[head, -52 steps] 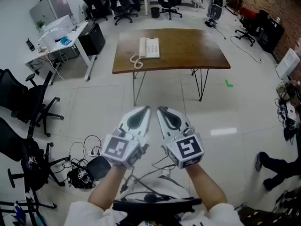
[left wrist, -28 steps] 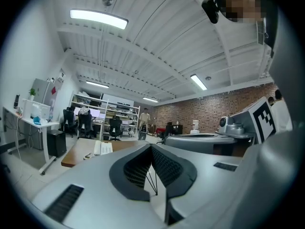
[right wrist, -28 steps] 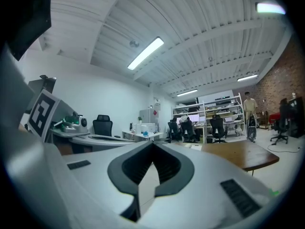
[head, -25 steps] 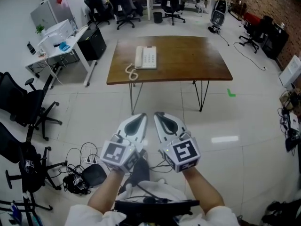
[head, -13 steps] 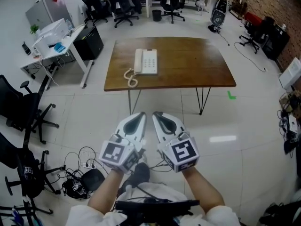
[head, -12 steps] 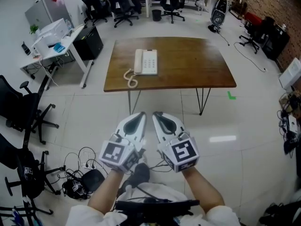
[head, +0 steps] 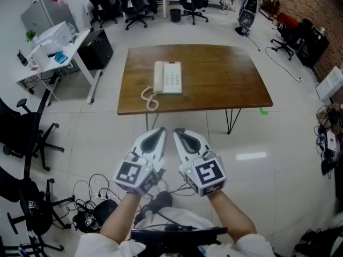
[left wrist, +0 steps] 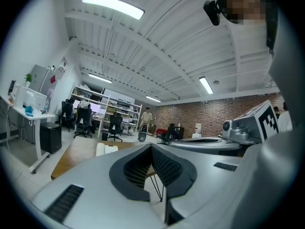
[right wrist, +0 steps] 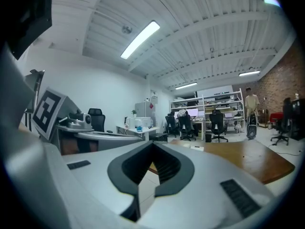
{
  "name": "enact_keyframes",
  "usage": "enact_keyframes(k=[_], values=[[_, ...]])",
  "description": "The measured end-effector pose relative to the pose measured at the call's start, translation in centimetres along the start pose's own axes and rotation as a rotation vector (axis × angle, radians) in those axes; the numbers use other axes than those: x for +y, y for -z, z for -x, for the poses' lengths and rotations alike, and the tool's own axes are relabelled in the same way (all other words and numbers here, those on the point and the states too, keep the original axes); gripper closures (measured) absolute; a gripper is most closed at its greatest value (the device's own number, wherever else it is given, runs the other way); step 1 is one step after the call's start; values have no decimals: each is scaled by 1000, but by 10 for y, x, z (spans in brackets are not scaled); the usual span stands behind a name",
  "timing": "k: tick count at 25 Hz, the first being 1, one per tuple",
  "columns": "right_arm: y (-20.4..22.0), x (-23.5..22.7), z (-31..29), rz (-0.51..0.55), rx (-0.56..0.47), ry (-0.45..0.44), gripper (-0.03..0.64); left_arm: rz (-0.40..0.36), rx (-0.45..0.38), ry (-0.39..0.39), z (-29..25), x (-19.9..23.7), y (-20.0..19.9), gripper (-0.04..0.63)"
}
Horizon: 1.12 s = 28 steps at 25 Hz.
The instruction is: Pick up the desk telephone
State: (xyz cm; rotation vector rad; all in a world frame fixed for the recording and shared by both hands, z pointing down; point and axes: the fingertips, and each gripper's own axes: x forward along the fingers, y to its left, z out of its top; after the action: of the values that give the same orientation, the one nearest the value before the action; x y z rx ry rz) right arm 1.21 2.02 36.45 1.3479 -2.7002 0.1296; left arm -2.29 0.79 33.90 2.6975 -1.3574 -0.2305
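1. Telephone first: the desk telephone (head: 168,77) lies flat on the wooden table (head: 225,79), in the table's left half. Its keypad faces up and its handset rests along its left side.
2. Its coiled cord (head: 149,96) curls on the tabletop just beside the phone's near left corner, close to the table's near edge.
3. The left gripper (head: 159,130) is held over the tiled floor on the near side of the table, well apart from it. Its jaws are pressed together with nothing between them.
4. The right gripper (head: 178,131) sits just beside the left one, their tips close but apart. Its jaws are likewise closed and empty.
5. Both grippers point roughly level toward the table, and neither touches the phone.
6. Black office chairs (head: 24,135) stand at the left, with a white desk (head: 80,39) beyond them.
7. A tangle of cables (head: 88,210) lies on the floor near the person.
8. A green mark (head: 263,110) sits on the floor just off the table's near right corner.
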Motion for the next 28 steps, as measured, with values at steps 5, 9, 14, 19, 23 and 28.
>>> enact_keyframes(k=[5,9,14,19,23,28], values=[[-7,-10,-32,-5,13,16,615,9,6,16,-23,29,-4,594],[-8,-18,-54,-15,17,38,615,16,14,30,-39,51,-5,594],[-11,-26,-83,-22,9,55,615,27,23,59,-57,74,-5,594],[-14,-34,-105,-25,2,75,615,34,24,83,-72,94,-4,594],[-15,-41,-120,-38,2,107,615,36,31,111,-81,105,-6,594],[-17,-40,-127,-29,2,114,615,37,37,129,-86,110,-4,594]])
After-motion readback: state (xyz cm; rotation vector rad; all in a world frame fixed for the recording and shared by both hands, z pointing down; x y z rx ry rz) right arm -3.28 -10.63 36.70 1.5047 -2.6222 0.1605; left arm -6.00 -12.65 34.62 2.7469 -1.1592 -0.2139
